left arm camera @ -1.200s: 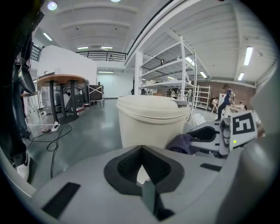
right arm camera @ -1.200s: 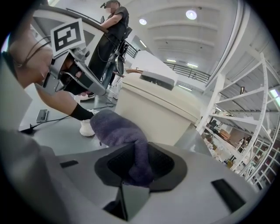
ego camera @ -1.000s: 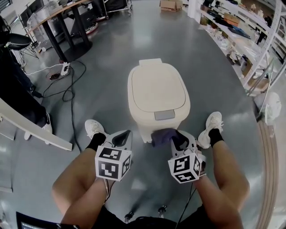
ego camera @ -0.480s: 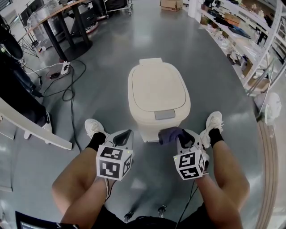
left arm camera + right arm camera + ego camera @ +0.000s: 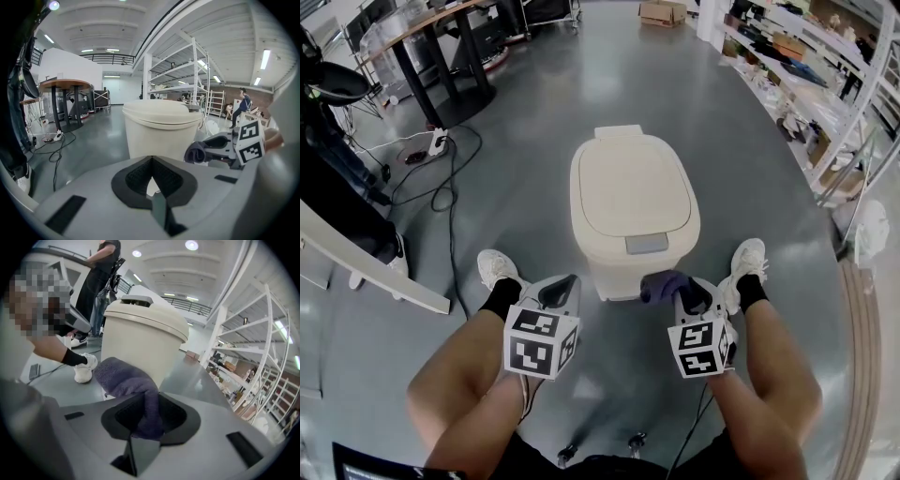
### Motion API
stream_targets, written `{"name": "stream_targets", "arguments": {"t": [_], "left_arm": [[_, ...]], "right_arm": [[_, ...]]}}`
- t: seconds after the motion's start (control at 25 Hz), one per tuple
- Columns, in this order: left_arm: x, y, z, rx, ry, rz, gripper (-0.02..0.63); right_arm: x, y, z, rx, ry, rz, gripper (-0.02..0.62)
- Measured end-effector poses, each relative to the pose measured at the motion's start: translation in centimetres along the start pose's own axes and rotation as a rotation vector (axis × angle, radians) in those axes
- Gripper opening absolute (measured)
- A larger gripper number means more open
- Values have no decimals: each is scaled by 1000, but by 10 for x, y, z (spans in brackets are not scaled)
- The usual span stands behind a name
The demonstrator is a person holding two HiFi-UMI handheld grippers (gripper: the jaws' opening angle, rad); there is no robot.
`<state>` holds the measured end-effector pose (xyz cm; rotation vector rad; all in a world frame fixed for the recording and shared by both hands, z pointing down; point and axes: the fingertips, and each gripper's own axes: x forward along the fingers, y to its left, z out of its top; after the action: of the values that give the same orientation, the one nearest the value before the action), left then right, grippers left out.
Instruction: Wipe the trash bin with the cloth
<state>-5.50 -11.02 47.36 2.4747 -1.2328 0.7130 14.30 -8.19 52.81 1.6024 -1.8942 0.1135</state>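
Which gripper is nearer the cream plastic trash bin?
Right. The right gripper holds a purple cloth at the cream plastic trash bin; the left gripper hangs apart, left of it.

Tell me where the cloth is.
In the head view, the cloth is pinched in the right tongs, at the lower front of the trash bin.

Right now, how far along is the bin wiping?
Done: cloth gripped in the right tongs. In hand: cloth at the lower front of the bin. To do: sides, back and lid; no wiped area shows. Left tongs shut, empty.
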Motion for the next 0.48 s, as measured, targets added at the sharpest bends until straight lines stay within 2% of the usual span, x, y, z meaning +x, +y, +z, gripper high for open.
{"name": "stream_targets", "arguments": {"t": [0.12,0.36,0.48], "left_arm": [[-2,3,1,0,-4,5,-3],[-7,8,3,-14,-13,11,-3],[-8,11,4,-27,-16,14,-3]], "right_arm": [[-2,19,-5,74,0,33,100],[3,67,4,-9,5,124,100],[11,92,14,-8,15,177,100]]}}
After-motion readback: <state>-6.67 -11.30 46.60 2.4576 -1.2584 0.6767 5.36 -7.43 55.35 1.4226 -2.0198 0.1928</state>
